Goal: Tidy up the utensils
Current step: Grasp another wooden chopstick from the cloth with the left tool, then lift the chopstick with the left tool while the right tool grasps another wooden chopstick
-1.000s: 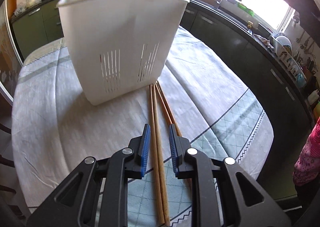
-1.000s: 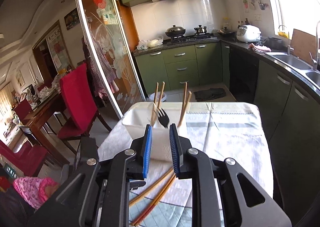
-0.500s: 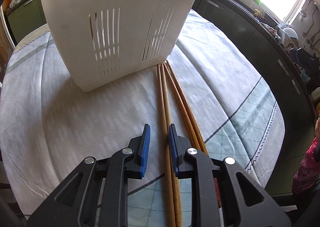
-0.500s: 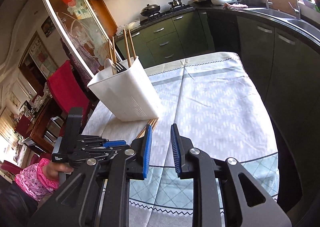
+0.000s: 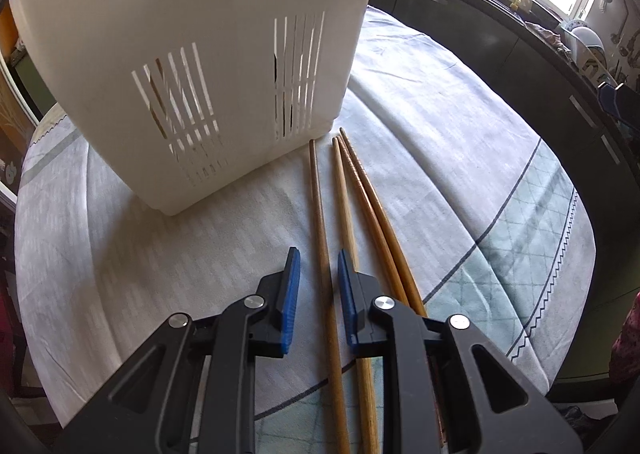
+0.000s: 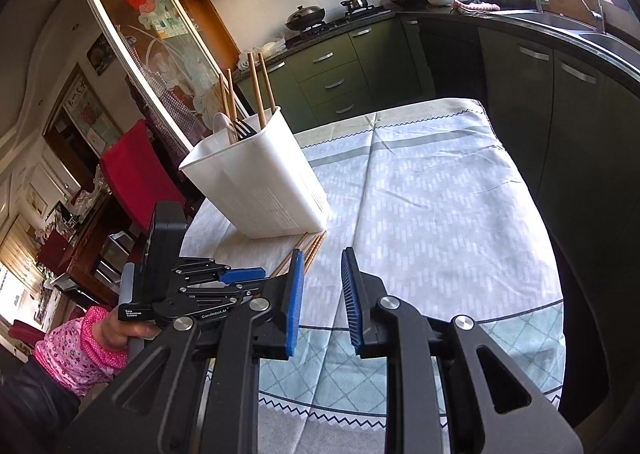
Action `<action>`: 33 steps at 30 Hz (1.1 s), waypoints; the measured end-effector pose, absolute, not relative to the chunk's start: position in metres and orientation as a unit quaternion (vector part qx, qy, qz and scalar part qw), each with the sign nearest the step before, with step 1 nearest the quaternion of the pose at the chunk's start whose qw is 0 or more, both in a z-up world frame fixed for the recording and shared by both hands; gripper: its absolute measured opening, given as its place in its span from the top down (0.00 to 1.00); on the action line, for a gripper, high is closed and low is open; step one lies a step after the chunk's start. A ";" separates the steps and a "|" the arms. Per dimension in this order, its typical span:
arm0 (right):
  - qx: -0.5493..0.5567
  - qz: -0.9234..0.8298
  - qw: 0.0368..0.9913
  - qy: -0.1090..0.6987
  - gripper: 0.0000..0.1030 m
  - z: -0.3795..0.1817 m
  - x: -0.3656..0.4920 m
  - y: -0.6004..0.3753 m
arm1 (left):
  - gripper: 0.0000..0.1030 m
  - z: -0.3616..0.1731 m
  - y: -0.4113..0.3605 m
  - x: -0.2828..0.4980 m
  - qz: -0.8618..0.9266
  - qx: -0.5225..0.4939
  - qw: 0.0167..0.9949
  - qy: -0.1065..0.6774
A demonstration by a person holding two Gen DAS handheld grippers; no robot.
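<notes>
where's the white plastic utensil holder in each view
Left wrist: the white plastic utensil holder fills the upper left, its slotted walls facing the camera, standing on the tablecloth.
Right wrist: it stands left of centre, seen from above, with chopsticks and a fork inside.
Shared landmark: the loose wooden chopsticks lying at its base.

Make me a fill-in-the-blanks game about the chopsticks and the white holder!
1. ____ chopsticks lie loose on the tablecloth.
2. The utensil holder is the colour ____.
3. Between the left gripper fingers lies ____ chopstick.
4. A black ____ stands inside the holder with more chopsticks.

Missing words: four; white; one; fork
</notes>
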State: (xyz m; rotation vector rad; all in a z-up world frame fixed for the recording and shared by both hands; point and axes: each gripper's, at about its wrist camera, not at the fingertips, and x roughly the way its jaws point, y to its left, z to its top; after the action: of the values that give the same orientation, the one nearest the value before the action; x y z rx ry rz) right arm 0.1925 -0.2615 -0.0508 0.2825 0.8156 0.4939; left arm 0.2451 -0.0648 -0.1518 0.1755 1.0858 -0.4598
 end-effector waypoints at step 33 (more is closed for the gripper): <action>0.019 0.180 0.823 0.539 0.70 -0.151 0.253 -0.133 | 0.94 -0.059 0.008 0.156 -0.256 -0.003 0.909 0.330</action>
State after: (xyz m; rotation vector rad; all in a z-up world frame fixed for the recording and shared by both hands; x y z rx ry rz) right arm 0.2529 -0.1334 -0.1510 0.0407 1.1456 0.3829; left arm 0.1557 0.0079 -0.0593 -0.0052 0.6803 -0.5285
